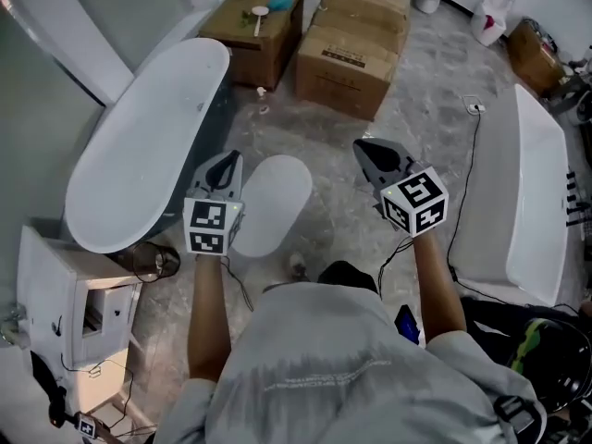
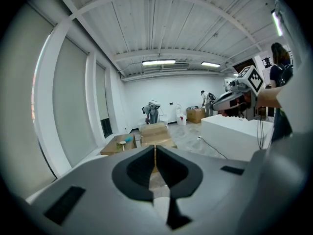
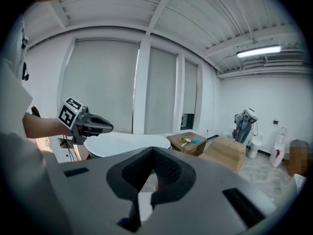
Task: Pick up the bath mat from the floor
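The bath mat (image 1: 270,203) is a white oval lying flat on the grey floor, seen in the head view just ahead of the person's feet. My left gripper (image 1: 231,159) is held in the air over the mat's left edge, jaws together with nothing in them. To the mat's right my right gripper (image 1: 363,146) hovers above bare floor, also shut and empty. Both point forward, well above the floor. In the left gripper view its own jaws meet at the tip (image 2: 155,148), and the right gripper (image 2: 230,98) shows at the far right. The right gripper view shows the left gripper (image 3: 105,126).
A white oval bathtub (image 1: 139,137) stands left of the mat. Two cardboard boxes (image 1: 351,44) (image 1: 254,26) sit ahead. A white rectangular tub (image 1: 527,202) lies at the right, with a cable (image 1: 462,192) on the floor. A white cabinet (image 1: 74,313) stands at near left.
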`<state>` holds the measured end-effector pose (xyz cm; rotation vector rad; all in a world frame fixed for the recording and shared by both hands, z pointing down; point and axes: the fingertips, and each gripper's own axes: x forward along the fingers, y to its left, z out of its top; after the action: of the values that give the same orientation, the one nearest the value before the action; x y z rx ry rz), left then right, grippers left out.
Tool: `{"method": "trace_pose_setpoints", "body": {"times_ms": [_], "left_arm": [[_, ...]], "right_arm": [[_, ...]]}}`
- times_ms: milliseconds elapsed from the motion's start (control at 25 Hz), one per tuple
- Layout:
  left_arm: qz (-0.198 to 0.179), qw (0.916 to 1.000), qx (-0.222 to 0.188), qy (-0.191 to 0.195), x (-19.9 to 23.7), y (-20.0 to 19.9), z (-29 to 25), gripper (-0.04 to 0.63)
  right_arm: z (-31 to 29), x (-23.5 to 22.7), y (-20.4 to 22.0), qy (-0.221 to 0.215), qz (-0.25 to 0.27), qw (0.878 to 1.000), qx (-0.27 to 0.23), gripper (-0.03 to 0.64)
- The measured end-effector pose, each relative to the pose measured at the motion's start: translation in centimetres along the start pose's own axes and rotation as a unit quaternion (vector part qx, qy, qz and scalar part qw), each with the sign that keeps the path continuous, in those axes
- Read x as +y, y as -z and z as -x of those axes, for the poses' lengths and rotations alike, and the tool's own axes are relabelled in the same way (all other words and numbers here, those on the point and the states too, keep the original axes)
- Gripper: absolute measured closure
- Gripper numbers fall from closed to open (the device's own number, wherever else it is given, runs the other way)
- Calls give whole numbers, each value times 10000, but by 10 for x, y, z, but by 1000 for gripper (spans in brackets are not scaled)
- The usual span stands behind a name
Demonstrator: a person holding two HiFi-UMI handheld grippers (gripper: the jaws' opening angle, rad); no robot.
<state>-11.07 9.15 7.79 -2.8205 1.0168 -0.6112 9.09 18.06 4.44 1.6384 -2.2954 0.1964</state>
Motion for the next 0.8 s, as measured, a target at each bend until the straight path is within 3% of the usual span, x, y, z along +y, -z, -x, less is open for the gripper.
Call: {"method": "trace_pose_setpoints", "body": {"times_ms": [200,400,800], "left_arm": [[190,9997,124,37,13,15,-17,578],[325,9988,352,49,28,34,-37,578],[517,9947,878,-122,55,68,-102,578]], "right_arm": [[-26,-7,1,-9,-30,9999,121,603],[-61,-28,8,261,-198,9991,272,603],[-153,-69,26,-405,-275,9975,515,601]]}}
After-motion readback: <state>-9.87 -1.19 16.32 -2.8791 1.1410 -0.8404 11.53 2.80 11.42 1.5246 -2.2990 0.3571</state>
